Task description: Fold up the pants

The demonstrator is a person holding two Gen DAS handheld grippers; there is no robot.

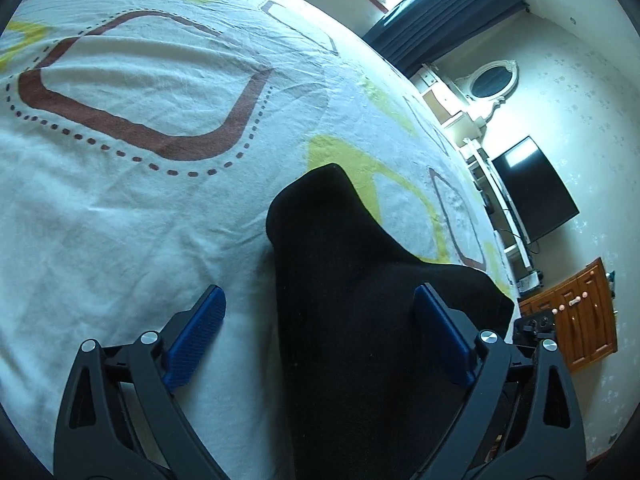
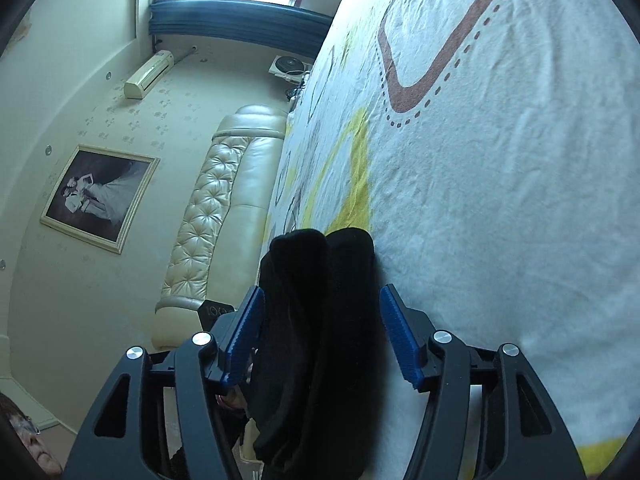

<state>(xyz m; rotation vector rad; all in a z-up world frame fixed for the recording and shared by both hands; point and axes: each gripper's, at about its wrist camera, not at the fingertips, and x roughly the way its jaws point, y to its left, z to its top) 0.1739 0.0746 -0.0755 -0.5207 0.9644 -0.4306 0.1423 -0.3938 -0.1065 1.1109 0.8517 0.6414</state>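
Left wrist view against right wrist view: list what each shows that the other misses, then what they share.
Only the left wrist view shows the wall-mounted TV, oval mirror and wooden cabinet. Only the right wrist view shows the tufted headboard, framed photo and air conditioner. Both show the black pants between open blue fingers on the patterned bedsheet.

Black pants [image 1: 360,320] run off the lower frame edge in both views; folds unreadable, fabric too dark. Sheet beneath hidden.
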